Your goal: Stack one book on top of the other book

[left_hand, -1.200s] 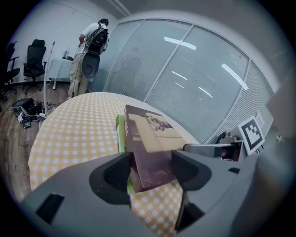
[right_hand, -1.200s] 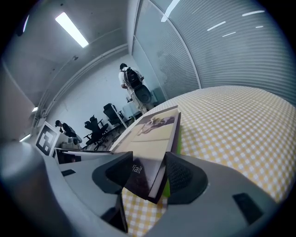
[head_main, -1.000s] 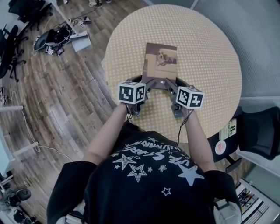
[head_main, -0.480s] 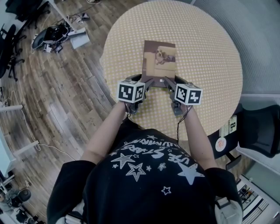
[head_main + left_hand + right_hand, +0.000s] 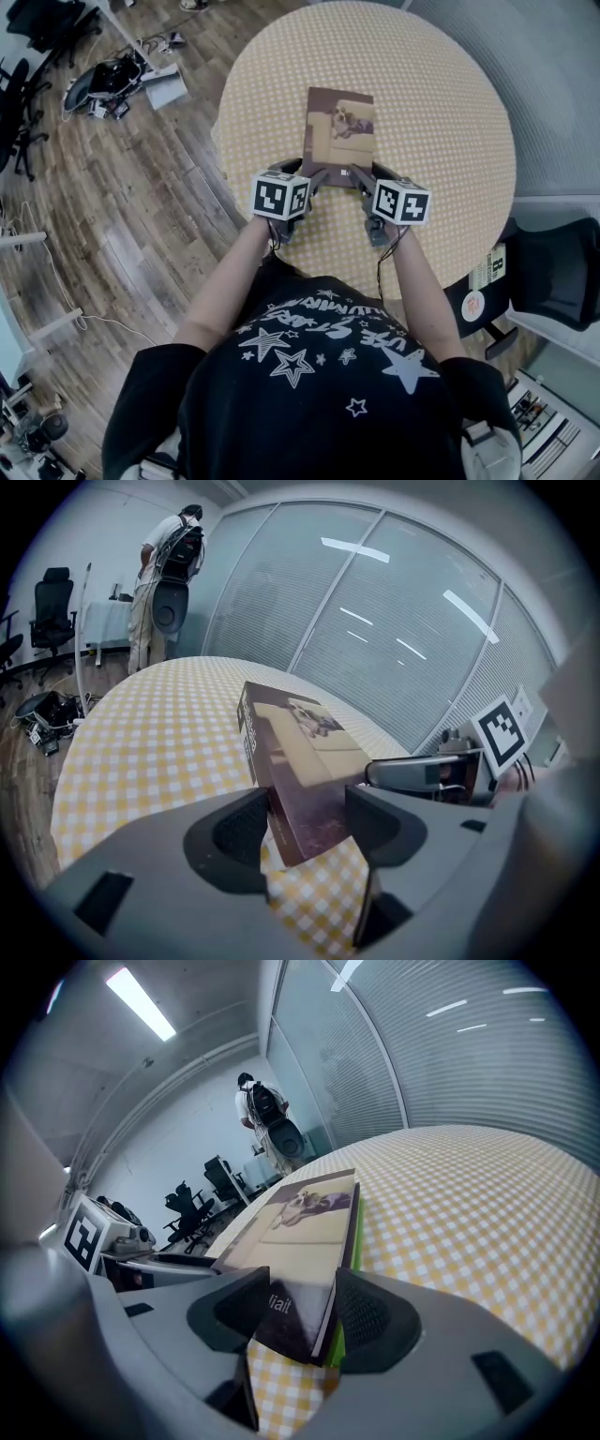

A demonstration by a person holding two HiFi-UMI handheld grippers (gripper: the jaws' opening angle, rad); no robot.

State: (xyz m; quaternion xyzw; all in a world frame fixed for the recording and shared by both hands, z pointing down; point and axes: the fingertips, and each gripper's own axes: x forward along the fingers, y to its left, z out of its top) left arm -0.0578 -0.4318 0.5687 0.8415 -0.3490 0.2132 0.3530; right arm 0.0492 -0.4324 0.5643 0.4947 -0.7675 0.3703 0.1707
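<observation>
1. At the far left we see a wooden floor [image 5: 141, 216]. Black office chairs [image 5: 23, 84] stand at its edge, and a heap of gear and cables [image 5: 117, 80] lies near the table.
2. In the left gripper view a person [image 5: 164, 583] stands far off across the room, back turned to us.
3. The round table [image 5: 441, 112] fills the middle of the head view under a yellow-and-white checked cloth.
4. The left gripper [image 5: 317, 176] reaches over the table's near edge to the near left corner of the top book [image 5: 342, 131]. In its own view we find the jaws set wide, with that corner wedged between them and both pads against the book's edges, so it is grasping the top book.
5. The top book is brown, with a dog pictured on its cover. It lies flat near the middle of the table on a green book [image 5: 335, 1346], of which we see only a sliver along the right edge.
6. The right gripper [image 5: 367, 176] is clamped on the top book's near right corner in the same way. Its right pad sits just beside the green edge.
7. To the right, beyond the cloth, we see a glass wall with grey blinds [image 5: 441, 1044].
8. A black chair [image 5: 553, 281] stands close by the table's right edge.
</observation>
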